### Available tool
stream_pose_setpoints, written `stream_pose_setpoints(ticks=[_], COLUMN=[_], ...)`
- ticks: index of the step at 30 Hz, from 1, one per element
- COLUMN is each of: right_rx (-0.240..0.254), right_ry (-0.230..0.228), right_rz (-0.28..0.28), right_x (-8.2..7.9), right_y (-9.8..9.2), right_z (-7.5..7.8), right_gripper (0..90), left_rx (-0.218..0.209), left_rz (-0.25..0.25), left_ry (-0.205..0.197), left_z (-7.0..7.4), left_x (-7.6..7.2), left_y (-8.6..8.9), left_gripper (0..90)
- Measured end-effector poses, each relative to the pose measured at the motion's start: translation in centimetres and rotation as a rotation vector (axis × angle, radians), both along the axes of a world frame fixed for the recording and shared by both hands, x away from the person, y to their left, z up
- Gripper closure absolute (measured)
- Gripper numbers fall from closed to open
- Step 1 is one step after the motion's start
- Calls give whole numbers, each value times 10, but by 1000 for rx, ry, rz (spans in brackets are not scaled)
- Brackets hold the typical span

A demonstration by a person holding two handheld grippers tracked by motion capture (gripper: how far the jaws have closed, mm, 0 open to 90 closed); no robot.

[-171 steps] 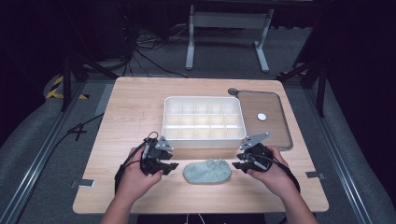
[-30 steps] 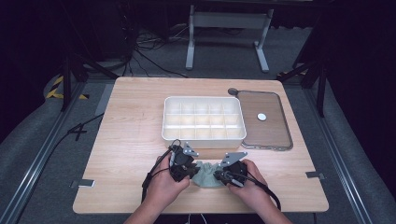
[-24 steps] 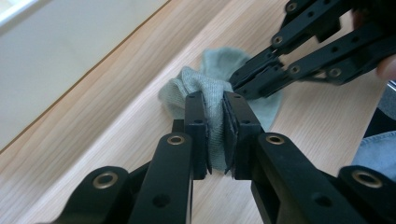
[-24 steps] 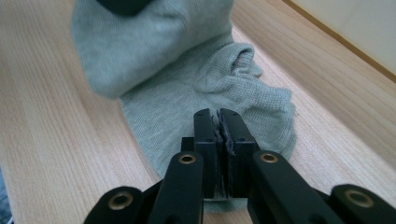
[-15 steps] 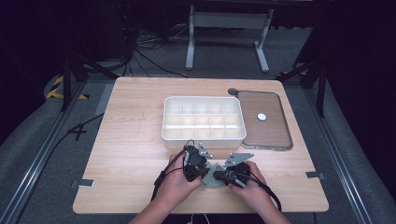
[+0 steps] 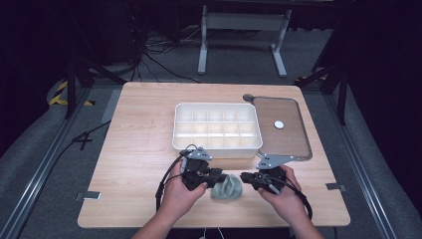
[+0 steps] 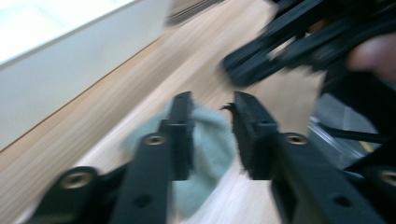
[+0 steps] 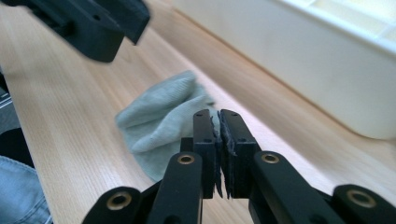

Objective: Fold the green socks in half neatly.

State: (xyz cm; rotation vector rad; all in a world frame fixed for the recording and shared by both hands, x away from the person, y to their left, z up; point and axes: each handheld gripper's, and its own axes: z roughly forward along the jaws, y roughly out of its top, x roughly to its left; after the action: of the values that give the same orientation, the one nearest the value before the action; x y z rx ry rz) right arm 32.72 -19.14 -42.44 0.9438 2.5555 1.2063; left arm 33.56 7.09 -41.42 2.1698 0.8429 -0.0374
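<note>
A grey-green cloth [image 6: 228, 187] lies bunched in a small lump near the table's front edge. My left gripper [image 6: 218, 176] is at its left end. In the left gripper view its jaws [image 7: 212, 100] have just been opening and stand apart over the cloth [image 7: 210, 144], with the pads off it. My right gripper [image 6: 245, 178] hangs just right of the cloth. In the right gripper view its jaws [image 8: 218, 114] are pressed together with nothing between them, and the cloth [image 8: 161, 121] lies beyond the tips.
A white compartment box [image 6: 217, 149] stands just behind the hands, its wall close in both gripper views [image 7: 70, 60] [image 8: 303, 60]. To its right lies a brown tray [image 6: 293, 144] with a small white disc [image 6: 279, 125]. Bare wood table [image 6: 134, 164] spreads to the left.
The cloth, earlier spread flat between the two grippers, is now a compact lump. The left jaws have parted. The right gripper has drawn back to the right and lifted off the cloth.
</note>
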Motion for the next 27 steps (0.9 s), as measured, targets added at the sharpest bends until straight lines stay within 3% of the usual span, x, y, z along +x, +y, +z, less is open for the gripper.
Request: stream_pose_setpoints(ticks=[3,6,9,11,15,20,23,25,27], right_rx=[-6,-15,-11,-8,4,-15,-32,-41,-58], right_ry=[11,30,30,22,5,7,15,26,32], right_rz=[-3,11,17,30,49,88,93,93,85], right_x=[1,1,0,-1,-4,-6,-3,-2,1], right_y=[-2,2,3,4,11,27,34,35,35], right_z=[0,-3,-3,-2,0,-10,-22,-27,-34], right_gripper=[850,850,850,849,849,828,827,834,842], left_rx=[82,112,89,99,105,102,107,81,62], left_rz=[-37,-85,-83,-80,-83,-71,-91,-111,-103], left_ry=[24,25,52,80,87,82,91,110,101], left_z=[-11,-18,-26,-35,-44,-44,-42,-40,-34], left_x=[-4,-9,-9,-8,-8,-9,-9,-9,-8], left_y=[-10,-25,-32,-38,-44,-45,-44,-41,-36], left_gripper=[849,898,899,899,900,899,881,862,851])
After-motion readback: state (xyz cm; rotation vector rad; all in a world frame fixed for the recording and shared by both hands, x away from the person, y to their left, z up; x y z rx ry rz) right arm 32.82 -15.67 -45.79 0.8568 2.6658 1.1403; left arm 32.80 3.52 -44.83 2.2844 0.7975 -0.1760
